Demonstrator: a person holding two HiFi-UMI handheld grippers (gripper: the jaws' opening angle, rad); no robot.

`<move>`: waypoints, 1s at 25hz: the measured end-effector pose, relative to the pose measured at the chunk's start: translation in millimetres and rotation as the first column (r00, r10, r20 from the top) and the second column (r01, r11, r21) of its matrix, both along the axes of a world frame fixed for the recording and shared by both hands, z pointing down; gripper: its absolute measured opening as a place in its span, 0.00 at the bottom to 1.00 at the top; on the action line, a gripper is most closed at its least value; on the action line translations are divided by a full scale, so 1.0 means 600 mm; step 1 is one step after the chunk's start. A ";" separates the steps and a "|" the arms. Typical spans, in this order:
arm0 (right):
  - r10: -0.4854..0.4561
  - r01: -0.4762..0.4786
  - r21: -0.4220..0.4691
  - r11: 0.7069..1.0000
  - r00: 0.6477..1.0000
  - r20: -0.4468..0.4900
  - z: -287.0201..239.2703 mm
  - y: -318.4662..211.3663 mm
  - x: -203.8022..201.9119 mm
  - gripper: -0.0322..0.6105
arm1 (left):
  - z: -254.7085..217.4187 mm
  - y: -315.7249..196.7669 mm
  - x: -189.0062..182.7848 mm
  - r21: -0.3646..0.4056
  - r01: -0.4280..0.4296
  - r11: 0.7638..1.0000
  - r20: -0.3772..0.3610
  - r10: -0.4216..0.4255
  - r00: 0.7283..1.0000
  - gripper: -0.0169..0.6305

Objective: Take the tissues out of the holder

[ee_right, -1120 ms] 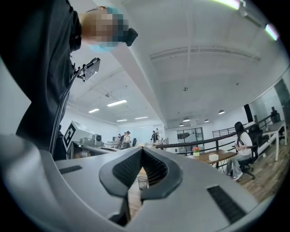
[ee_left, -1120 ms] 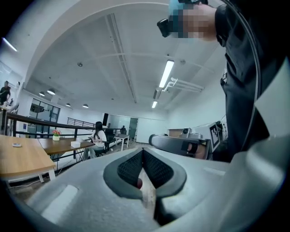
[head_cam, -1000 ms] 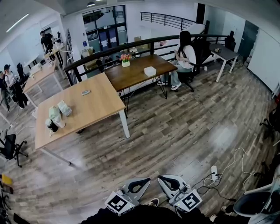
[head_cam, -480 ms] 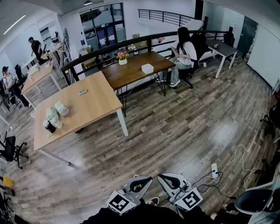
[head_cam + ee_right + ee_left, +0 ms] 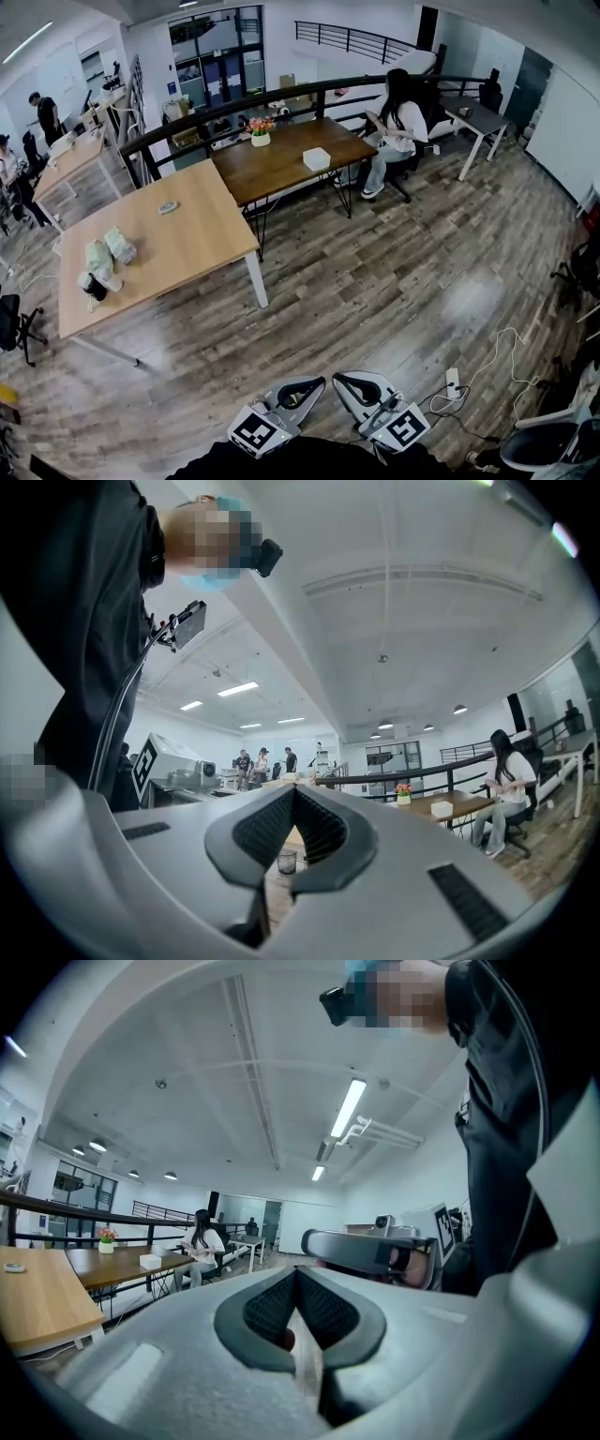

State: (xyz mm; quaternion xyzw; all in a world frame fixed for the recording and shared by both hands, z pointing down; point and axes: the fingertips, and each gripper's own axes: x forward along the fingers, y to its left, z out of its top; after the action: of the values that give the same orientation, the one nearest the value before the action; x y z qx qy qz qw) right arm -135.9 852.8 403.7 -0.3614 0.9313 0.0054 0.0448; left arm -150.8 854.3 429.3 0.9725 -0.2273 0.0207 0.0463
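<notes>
Stands on the floor point(image 5: 375, 281), well apart from the light worktop point(image 5: 187, 244). Holds the left tool point(image 5: 296, 1283) pressed together, with nothing between the jaws. Holds the right tool point(image 5: 293, 801) the same way, closed and empty; shows only a far glass point(image 5: 286, 862) through the gap under the tips.

By judgement, can go wrong in several ways from here. May arrive at the tissues point(image 5: 101, 258) with both tools closed and then only push the soft lumps instead of pinching them; needs to open one tool before reaching. May drag the holder along with the tissues, as it seems light and stands free; better to steady it with the other tool. May sweep something over the left edge of the worktop, because everything lies so near to it. May also catch a foot on the power strip point(image 5: 453, 380) and its cable on the floor at the right.

Finds the tissues near the left edge of the worktop: two pale, greenish-white lumps side by side, soft and crumpled. Sees a small dark thing point(image 5: 91, 286) touching or just beside the nearer lump, probably the holder; cannot tell at this size whether any tissue sits inside it. Looks easy to squash or tear, so calls for a gentle pinch.
</notes>
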 end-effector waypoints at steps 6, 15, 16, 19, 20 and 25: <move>0.017 -0.017 -0.013 1.000 1.000 -0.011 0.006 -0.094 -0.028 0.05 | -0.007 -0.102 -0.032 0.004 -0.002 1.000 -0.007 0.002 1.000 0.02; 0.057 -0.058 -0.028 0.998 0.998 -0.024 0.013 -0.202 -0.053 0.05 | -0.002 -0.212 -0.071 -0.015 -0.015 1.000 -0.024 0.014 1.000 0.02; 0.063 -0.064 -0.032 0.997 0.998 -0.022 0.014 -0.211 -0.053 0.05 | -0.001 -0.223 -0.073 -0.018 -0.015 1.000 -0.027 0.014 1.000 0.02; 0.075 -0.076 -0.039 0.996 0.997 -0.026 0.011 -0.240 -0.047 0.05 | 0.003 -0.252 -0.073 -0.023 -0.022 0.999 -0.018 0.021 1.000 0.02; 0.078 -0.079 -0.041 0.996 0.996 -0.032 0.011 -0.251 -0.043 0.05 | 0.003 -0.262 -0.069 -0.023 -0.023 0.999 -0.019 0.022 1.000 0.02; 0.083 -0.084 -0.043 0.996 0.996 -0.034 0.017 -0.317 -0.011 0.05 | 0.009 -0.323 -0.044 -0.014 -0.025 1.000 -0.015 0.025 1.000 0.02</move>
State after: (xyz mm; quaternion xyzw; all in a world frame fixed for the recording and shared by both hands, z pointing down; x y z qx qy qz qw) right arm -142.5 662.4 413.8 -0.4008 0.9159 -0.0077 0.0217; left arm -176.9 660.2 434.4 0.9751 -0.2145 0.0157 0.0547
